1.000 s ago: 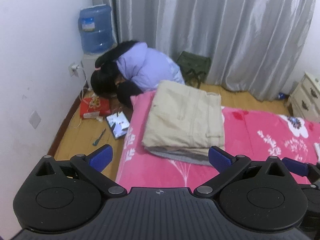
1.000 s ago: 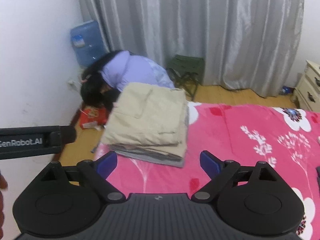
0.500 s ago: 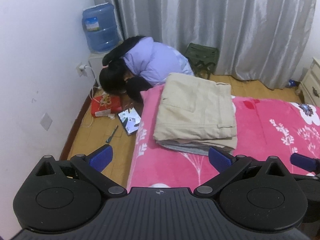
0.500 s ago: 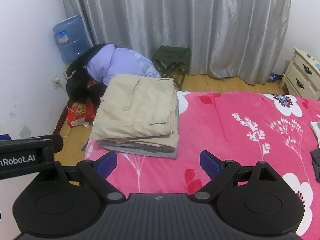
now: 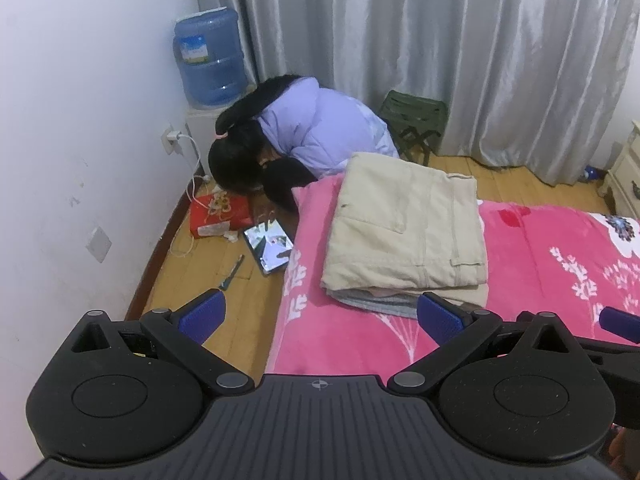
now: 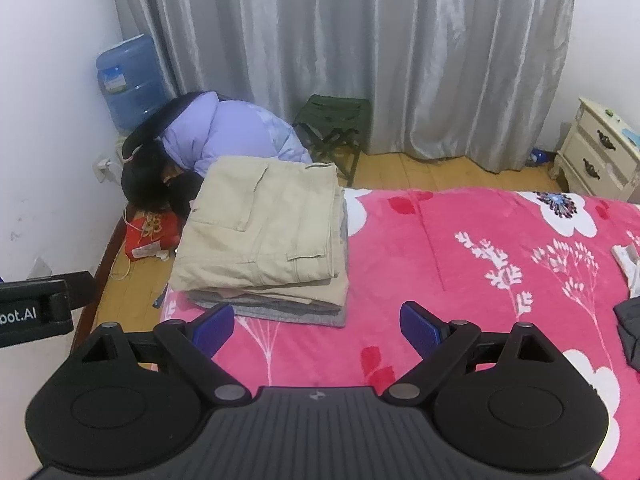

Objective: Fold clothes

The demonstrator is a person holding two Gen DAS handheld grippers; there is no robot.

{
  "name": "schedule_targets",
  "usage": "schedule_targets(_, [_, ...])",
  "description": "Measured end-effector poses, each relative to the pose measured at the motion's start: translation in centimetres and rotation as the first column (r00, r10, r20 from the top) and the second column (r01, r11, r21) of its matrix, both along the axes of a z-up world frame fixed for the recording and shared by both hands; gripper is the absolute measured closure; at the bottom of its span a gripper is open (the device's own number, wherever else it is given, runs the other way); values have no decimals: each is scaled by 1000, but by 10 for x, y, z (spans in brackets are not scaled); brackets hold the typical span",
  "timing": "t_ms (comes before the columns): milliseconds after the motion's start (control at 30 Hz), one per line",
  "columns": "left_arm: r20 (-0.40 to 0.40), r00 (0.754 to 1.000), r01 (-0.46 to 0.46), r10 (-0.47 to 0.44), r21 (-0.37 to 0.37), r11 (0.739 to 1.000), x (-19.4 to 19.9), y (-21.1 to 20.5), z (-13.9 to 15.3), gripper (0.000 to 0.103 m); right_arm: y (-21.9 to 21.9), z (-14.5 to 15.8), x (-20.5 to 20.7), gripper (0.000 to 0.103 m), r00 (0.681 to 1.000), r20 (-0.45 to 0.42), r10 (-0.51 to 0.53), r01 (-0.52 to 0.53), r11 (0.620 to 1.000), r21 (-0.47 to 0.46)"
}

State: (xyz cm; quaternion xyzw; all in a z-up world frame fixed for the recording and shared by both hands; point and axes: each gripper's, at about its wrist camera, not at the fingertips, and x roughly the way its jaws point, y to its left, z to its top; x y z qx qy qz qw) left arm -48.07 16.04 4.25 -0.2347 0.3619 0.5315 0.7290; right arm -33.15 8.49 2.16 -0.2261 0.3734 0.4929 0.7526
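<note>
Folded khaki trousers [image 6: 260, 232] topped the clothes stack [image 6: 268, 300] at the pink floral blanket's [image 6: 440, 248] corner. Left gripper [image 5: 320, 312] and right gripper [image 6: 316, 322] hovered empty, jaws spread; next garment deserves edge-aligned placement.

The left gripper [image 5: 320, 314] has a black plastic body with fine ribs on its middle plate [image 5: 320, 420] and a small crosshair mark [image 5: 319, 384] near the front edge of this plate. On each side of the plate is a round black housing with a flat disc [image 5: 110, 394] on top. Two black link bars with silver pivot screws [image 5: 231, 380] carry the blue fingers [image 5: 202, 316]. The right gripper [image 6: 316, 326] is built the same, with blue fingers [image 6: 420, 326] and silver screws [image 6: 230, 392]. In the right wrist view, a black bar [image 6: 36, 308] of the left gripper shows white letters "bot.AI".
</note>
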Motion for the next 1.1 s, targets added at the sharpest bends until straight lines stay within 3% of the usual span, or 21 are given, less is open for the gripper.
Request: schedule_targets(1100, [-20, 1000, 8, -8, -13, 1000, -4, 0, -5, 0, -7, -5, 4, 9, 1000, 2, 1, -1, 1000, 14])
